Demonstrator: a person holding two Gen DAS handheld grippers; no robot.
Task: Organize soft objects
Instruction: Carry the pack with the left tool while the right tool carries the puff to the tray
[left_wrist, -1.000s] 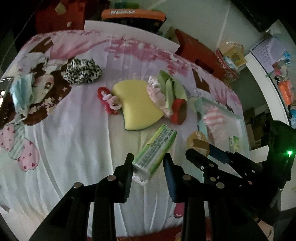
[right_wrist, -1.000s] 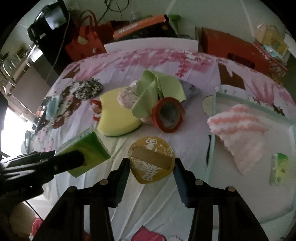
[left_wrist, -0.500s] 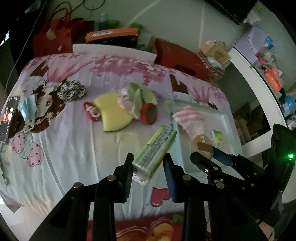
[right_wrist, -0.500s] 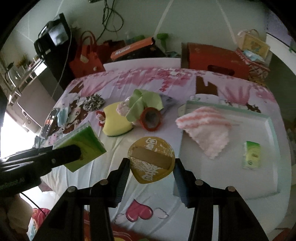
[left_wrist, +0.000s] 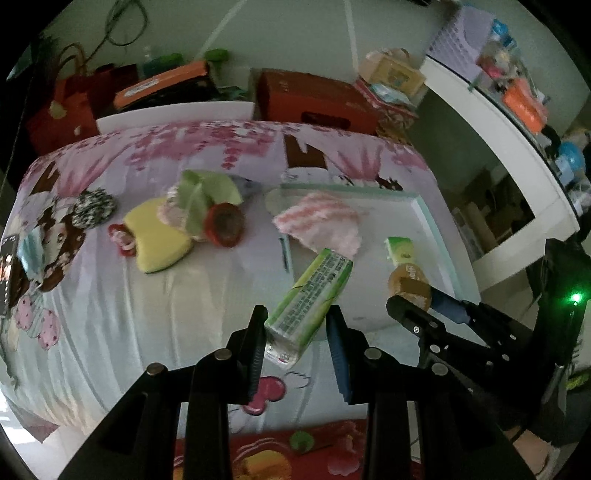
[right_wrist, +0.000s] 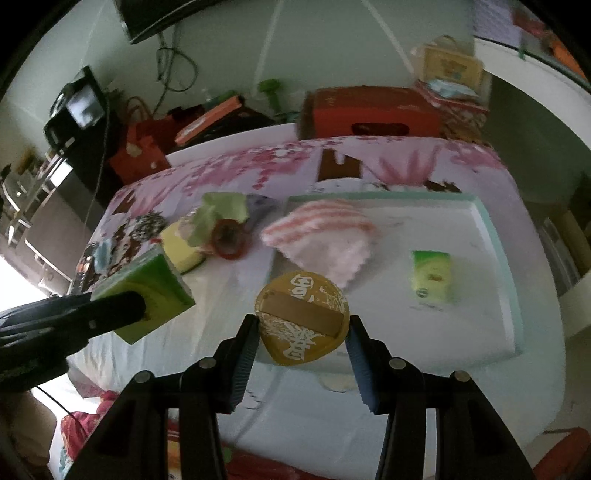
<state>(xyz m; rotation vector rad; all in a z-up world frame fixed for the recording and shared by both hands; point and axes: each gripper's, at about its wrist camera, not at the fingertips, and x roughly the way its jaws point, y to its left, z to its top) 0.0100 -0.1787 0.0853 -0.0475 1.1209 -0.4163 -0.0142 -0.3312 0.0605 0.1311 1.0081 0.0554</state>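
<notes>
Gripping a green tissue pack (left_wrist: 308, 299), the left gripper (left_wrist: 295, 332) has its pads pressed on both long sides, jaws approx a quarter apart; pack sticks out fwd and tilts up to the right, held in the air above the bed (no contact w/ the sheet). Right gripper (right_wrist: 301, 341) is clamped on a round golden puff (right_wrist: 302, 318), jaws roughly half apart, pads on its left and right edges, also held up off the surface. Each tool shows in the other's view: right one at the right w/ the puff (left_wrist: 408, 282), left one at the left w/ the pack (right_wrist: 147, 291).

Beyond the puff, a white tray w/ pale green rim (right_wrist: 509, 258) lies on the floral bedsheet (right_wrist: 229, 170). In it: a pink striped cloth (right_wrist: 321, 229) at the near-left corner, spilling over the rim, and a small green pack (right_wrist: 432, 277) lying apart to its right.

Left of the tray, on the sheet: a red ring-shaped item (left_wrist: 225, 225) touching a green cloth (left_wrist: 203, 188), a yellow heart-shaped sponge (left_wrist: 159, 240), a leopard-print scrunchie (left_wrist: 94, 206) further left.
</notes>
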